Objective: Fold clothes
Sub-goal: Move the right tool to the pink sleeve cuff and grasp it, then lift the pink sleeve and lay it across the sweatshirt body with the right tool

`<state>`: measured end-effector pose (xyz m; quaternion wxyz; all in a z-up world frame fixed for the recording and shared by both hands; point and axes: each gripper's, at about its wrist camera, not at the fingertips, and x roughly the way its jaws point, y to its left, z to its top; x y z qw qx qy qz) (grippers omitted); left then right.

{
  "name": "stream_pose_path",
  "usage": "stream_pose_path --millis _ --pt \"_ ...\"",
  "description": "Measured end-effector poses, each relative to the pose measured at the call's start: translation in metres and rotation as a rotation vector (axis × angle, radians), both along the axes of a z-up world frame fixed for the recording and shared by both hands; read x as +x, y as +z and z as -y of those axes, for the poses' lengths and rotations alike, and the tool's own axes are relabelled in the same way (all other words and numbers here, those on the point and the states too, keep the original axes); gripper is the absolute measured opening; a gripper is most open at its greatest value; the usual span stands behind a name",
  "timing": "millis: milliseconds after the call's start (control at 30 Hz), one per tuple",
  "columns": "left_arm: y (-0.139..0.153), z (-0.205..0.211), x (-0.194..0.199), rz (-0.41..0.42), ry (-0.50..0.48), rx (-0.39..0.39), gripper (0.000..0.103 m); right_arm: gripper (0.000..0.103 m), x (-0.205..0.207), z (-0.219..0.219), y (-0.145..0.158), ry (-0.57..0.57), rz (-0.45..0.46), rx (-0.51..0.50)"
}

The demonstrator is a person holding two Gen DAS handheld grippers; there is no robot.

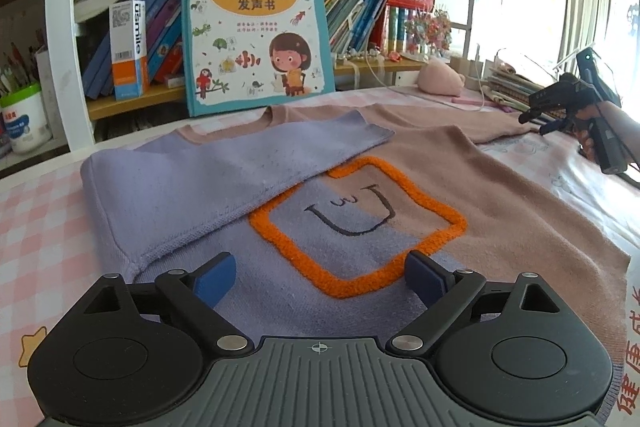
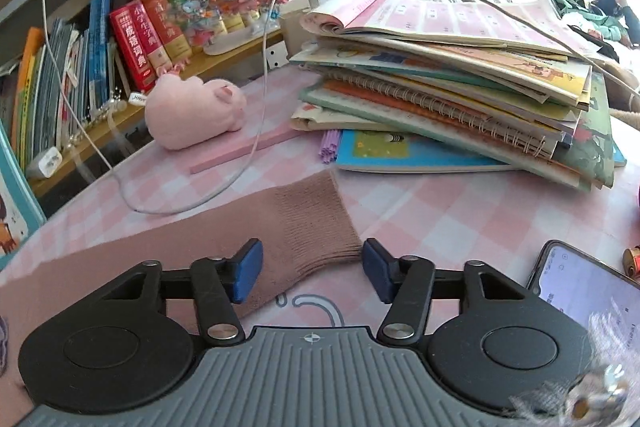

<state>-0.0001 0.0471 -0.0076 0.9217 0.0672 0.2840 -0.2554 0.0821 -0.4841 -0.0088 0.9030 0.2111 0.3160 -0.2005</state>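
A sweater [image 1: 500, 211], half lilac and half dusty pink with an orange square on the chest, lies flat on the pink checked table [image 1: 36, 211]. Its lilac sleeve [image 1: 256, 155] is folded across the chest. My left gripper [image 1: 320, 277] is open and empty, low over the sweater's hem. The pink sleeve stretches right; its ribbed cuff [image 2: 312, 223] lies just ahead of my right gripper [image 2: 313, 269], which is open and empty above it. The right gripper also shows in the left wrist view [image 1: 536, 121] at the far right.
A stack of books [image 2: 460, 83] sits right of the cuff. A pink plush toy [image 2: 196, 111], a white cable [image 2: 240, 163] and a pink strip lie beyond it. A phone [image 2: 592, 291] lies at the right. A picture book [image 1: 256, 27] leans on the shelf behind.
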Motion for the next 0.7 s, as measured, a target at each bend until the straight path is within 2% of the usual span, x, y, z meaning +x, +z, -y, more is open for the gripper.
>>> stream_pose_path --millis 67,133,233,400,467,533,700 --pt "0.000 -0.001 0.001 -0.006 0.001 -0.004 0.094 0.042 -0.003 0.006 -0.001 -0.016 0.027 0.053" --pt "-0.001 -0.001 0.002 -0.013 0.001 -0.008 0.094 0.038 -0.006 0.015 -0.003 -0.015 0.071 0.151" --pt "-0.001 -0.002 0.003 -0.024 0.000 -0.012 0.094 0.038 -0.007 0.026 -0.009 -0.003 0.139 0.302" --pt "-0.001 -0.004 0.005 -0.039 0.000 -0.024 0.094 0.038 -0.002 0.029 -0.016 0.018 0.191 0.437" --pt "-0.002 -0.004 0.005 -0.043 -0.001 -0.028 0.094 0.036 0.002 0.029 -0.016 0.010 0.192 0.428" --pt "-0.002 -0.005 0.006 -0.048 0.001 -0.032 0.094 0.028 0.004 0.032 -0.015 -0.010 0.183 0.406" --pt "-0.002 -0.005 0.006 -0.054 0.008 -0.035 0.094 0.015 0.008 0.043 -0.015 -0.031 0.142 0.384"
